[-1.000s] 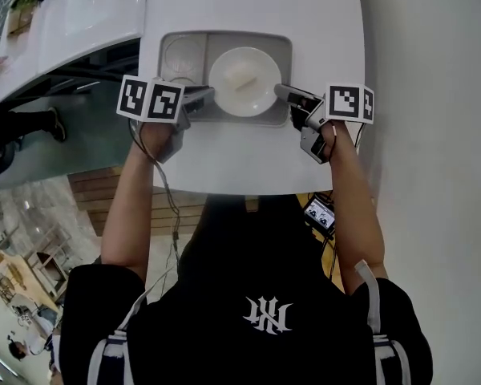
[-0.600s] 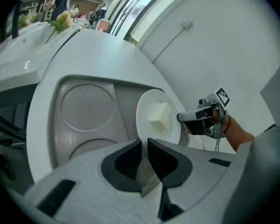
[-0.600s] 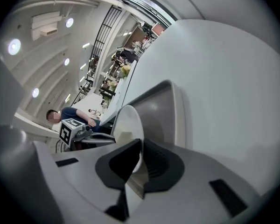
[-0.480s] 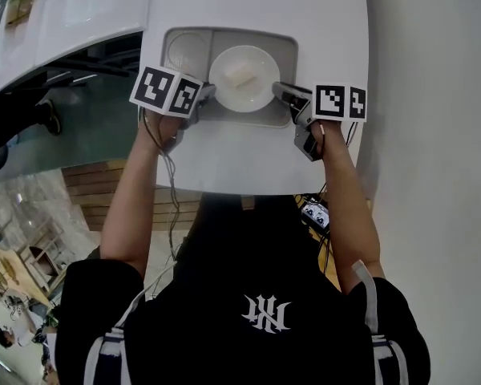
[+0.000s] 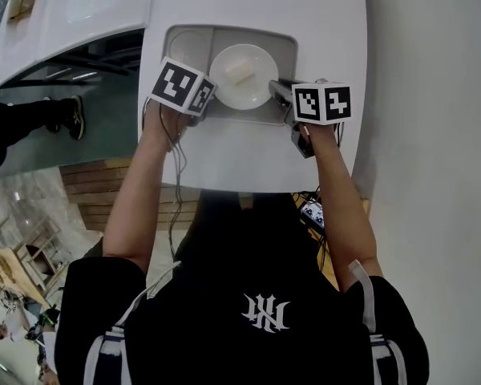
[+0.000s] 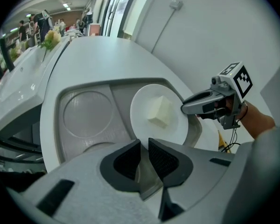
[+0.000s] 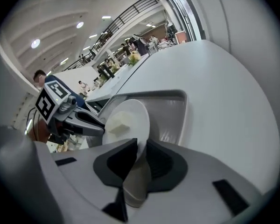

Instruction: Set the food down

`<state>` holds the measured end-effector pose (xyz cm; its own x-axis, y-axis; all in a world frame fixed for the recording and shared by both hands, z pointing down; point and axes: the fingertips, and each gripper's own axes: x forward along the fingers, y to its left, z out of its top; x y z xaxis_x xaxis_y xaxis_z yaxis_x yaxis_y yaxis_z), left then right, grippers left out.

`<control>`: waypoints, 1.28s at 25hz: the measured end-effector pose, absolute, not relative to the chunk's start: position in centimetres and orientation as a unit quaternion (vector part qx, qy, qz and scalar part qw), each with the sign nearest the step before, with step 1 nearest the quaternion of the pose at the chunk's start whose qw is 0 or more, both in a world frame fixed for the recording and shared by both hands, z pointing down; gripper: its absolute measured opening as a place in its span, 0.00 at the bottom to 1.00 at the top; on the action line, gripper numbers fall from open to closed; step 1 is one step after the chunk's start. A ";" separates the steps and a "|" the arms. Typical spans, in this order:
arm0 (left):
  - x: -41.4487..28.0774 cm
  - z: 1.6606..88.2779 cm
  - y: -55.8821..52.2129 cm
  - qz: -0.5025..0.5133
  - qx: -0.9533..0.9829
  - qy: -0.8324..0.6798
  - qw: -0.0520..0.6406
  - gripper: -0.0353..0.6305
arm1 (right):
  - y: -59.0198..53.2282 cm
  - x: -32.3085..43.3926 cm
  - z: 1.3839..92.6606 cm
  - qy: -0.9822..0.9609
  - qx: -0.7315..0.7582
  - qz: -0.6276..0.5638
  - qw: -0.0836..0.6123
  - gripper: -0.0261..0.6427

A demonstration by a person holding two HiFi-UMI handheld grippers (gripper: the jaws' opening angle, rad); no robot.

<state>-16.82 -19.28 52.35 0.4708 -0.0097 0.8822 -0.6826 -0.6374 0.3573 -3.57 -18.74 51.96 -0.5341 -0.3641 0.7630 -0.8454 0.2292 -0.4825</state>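
A grey compartment tray point(image 5: 184, 54) lies on the white round table point(image 5: 248, 159). In its right half stands a white plate point(image 5: 244, 91) with a pale cube of food point(image 5: 239, 70). My left gripper point(image 5: 207, 103) is shut on the tray's left rim; the rim shows between its jaws point(image 6: 144, 155). My right gripper point(image 5: 279, 89) is at the tray's right rim, and its jaws point(image 7: 141, 157) are opening with the rim between them and a gap beside it. The plate point(image 7: 130, 113) and food point(image 7: 119, 124) sit just beyond those jaws.
A second white table point(image 5: 72, 14) stands to the upper left across a gap of floor. A pale wall point(image 5: 433, 95) runs close along the right side. The tray's left compartment point(image 6: 86, 113) holds nothing. People stand far off in the hall point(image 7: 130, 45).
Both hands have drawn a little closer together at the tray's two sides. The marker cubes have turned. The tray and plate stay where they were on the table.
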 end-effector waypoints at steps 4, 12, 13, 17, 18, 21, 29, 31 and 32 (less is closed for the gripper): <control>-17.2 53.0 -19.6 0.485 0.772 -0.233 0.337 0.12 | -19.2 -4.0 52.9 -0.753 0.412 0.424 0.290 0.13; -17.6 53.3 -20.7 0.518 0.775 -0.248 0.266 0.14 | -20.5 -4.6 53.5 -0.770 0.425 0.343 0.331 0.16; -18.2 53.1 -20.7 0.514 0.776 -0.259 0.260 0.13 | -20.6 -4.4 53.0 -0.774 0.430 0.347 0.310 0.15; -21.2 51.6 -20.2 0.394 0.826 -0.317 0.249 0.13 | -19.5 -1.7 48.7 -0.810 0.455 0.332 0.164 0.09; -21.6 50.2 -19.6 0.325 0.854 -0.320 0.249 0.12 | -18.3 -1.0 46.8 -0.823 0.451 0.323 0.124 0.07; -21.3 44.6 -14.8 0.103 0.912 -0.266 0.293 0.06 | -12.4 0.0 41.1 -0.856 0.409 0.314 0.036 0.05; -13.9 41.6 -2.5 -0.068 0.915 -0.119 0.379 0.06 | -0.6 -0.7 33.2 -0.888 0.286 0.327 -0.149 0.04; -11.0 38.8 -0.4 -0.063 0.930 -0.088 0.352 0.06 | 1.6 -0.8 31.1 -0.906 0.217 0.315 -0.184 0.05; -9.7 37.0 0.5 -0.056 0.942 -0.073 0.324 0.06 | 2.3 -0.5 30.0 -0.912 0.192 0.307 -0.194 0.04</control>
<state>-9.74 0.46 37.00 0.9830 -0.1740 -0.0580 -0.1017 -0.7799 0.6176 -0.50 2.28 29.95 -0.8507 -0.4696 -0.2362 -0.2307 0.7374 -0.6349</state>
